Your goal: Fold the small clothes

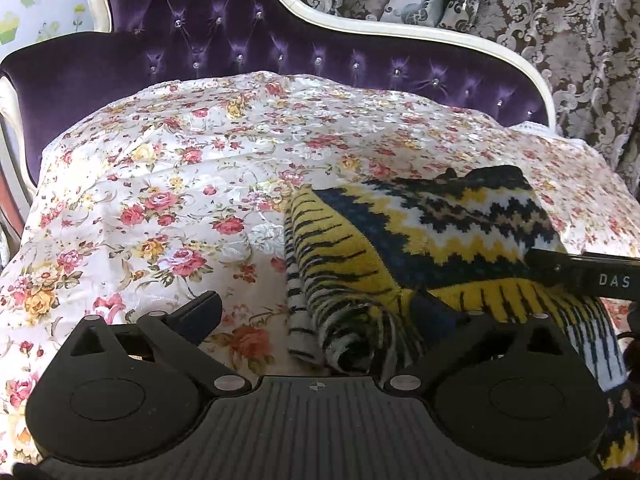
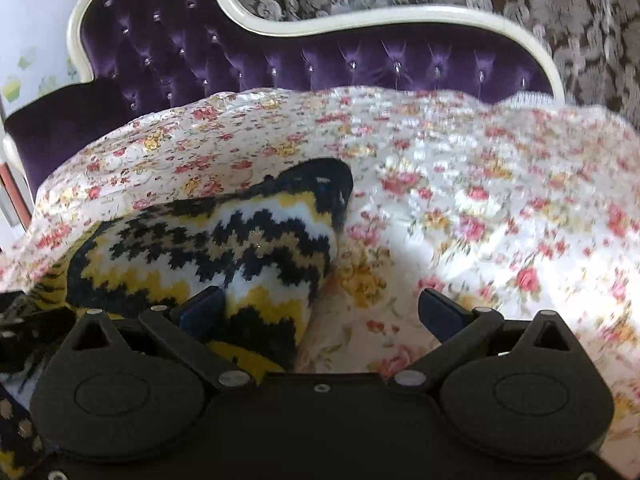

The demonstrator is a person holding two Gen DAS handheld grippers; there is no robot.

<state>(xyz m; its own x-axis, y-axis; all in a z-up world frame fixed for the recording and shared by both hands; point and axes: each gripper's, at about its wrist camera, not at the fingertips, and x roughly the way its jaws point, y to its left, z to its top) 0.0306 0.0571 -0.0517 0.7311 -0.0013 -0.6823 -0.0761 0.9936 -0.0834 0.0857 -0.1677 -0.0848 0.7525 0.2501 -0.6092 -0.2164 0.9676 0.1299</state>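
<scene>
A knitted sweater (image 1: 420, 232) in yellow, black and white zigzag lies bunched on the floral bedspread (image 1: 160, 184). In the left wrist view my left gripper (image 1: 320, 312) is open wide, and the sweater's rolled striped edge (image 1: 344, 320) lies between its fingers with no pad pressing it. One black finger (image 1: 580, 272) of the right gripper rests across the sweater at the right edge. In the right wrist view my right gripper (image 2: 320, 312) is open too. The sweater (image 2: 224, 248) lies against its left finger (image 2: 200, 308), while its right finger (image 2: 440, 312) hangs over bare bedspread (image 2: 500, 220).
A purple tufted headboard (image 1: 280, 52) with a cream frame stands behind the bedspread. Grey damask curtains (image 1: 560, 40) hang at the back right. Floral bedspread stretches to the left of the sweater in the left wrist view and to its right in the right wrist view.
</scene>
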